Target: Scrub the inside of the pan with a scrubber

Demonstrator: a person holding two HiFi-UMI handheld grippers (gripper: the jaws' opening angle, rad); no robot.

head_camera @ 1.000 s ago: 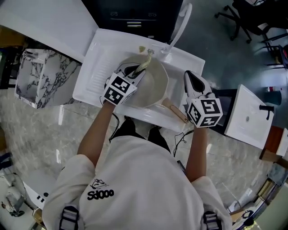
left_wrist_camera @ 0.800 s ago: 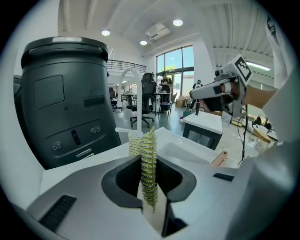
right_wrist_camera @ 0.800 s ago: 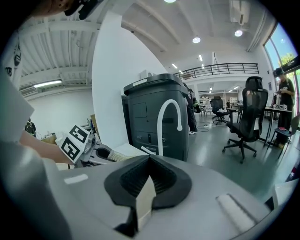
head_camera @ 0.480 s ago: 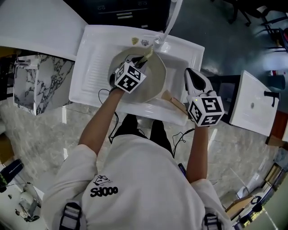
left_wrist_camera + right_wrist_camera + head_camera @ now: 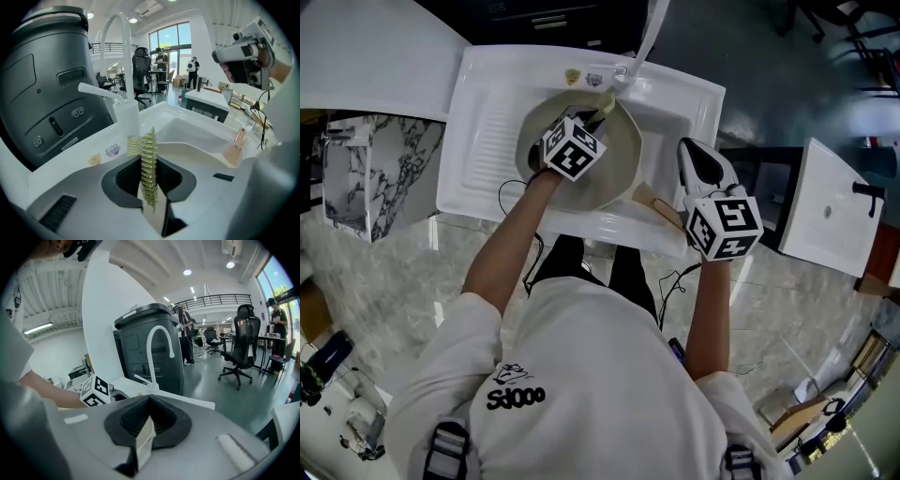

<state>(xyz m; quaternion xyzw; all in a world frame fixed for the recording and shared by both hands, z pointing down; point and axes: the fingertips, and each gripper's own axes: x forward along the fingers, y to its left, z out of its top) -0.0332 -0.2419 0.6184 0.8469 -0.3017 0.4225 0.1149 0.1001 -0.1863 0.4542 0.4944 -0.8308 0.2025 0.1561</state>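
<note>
Yellow-green mesh scrubber (image 5: pixel 148 154) stands upright, pinched between the closed jaws of our left gripper (image 5: pixel 592 120), which reaches into the cream pan (image 5: pixel 623 164) lying in the white sink (image 5: pixel 483 141) below the tap (image 5: pixel 649 33). Our right gripper (image 5: pixel 147 427) is clamped on a pale strip, seemingly the pan's wooden handle (image 5: pixel 659 206), at the sink's front edge

We see a white sink (image 5: pixel 698 108), its ribbed drainboard (image 5: pixel 487 122) well left of the tap (image 5: pixel 649 37). In the basin just before the tap lies the pan (image 5: pixel 619 164); two stickers (image 5: pixel 572 77) sit just left of the tap's base.
</note>
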